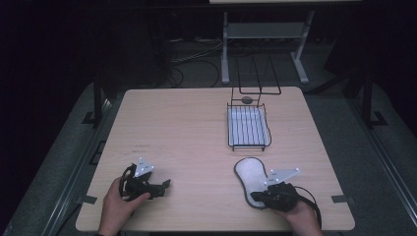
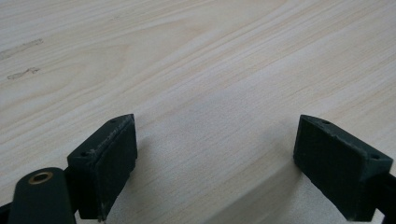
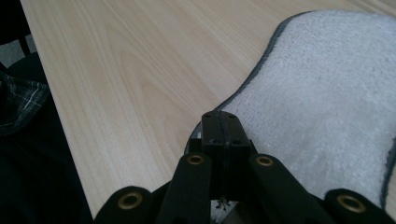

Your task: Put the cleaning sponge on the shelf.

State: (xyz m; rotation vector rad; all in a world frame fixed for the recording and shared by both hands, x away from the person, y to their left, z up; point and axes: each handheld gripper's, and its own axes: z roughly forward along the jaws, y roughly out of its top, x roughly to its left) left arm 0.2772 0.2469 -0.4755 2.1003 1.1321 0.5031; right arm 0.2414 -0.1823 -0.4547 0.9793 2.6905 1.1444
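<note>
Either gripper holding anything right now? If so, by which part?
Right gripper: jaws shut at the near edge of the white cloth pad; whether they pinch the edge cannot be told. Left gripper: open over the bare table, holding nothing.

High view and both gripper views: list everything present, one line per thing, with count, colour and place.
Table: one, light wood, centre.
Wire basket: one, black wire with pale base, right of centre, toward the far edge.
Small round object: one, dark, just beyond the basket; too small to identify.
Cloth pad: one, white with grey edging, flat near the right front.
Frame legs: grey, on the floor beyond the table.
Left gripper: black, jaws apart over bare wood.
Right gripper: black, jaws together at the pad's edge.
</note>
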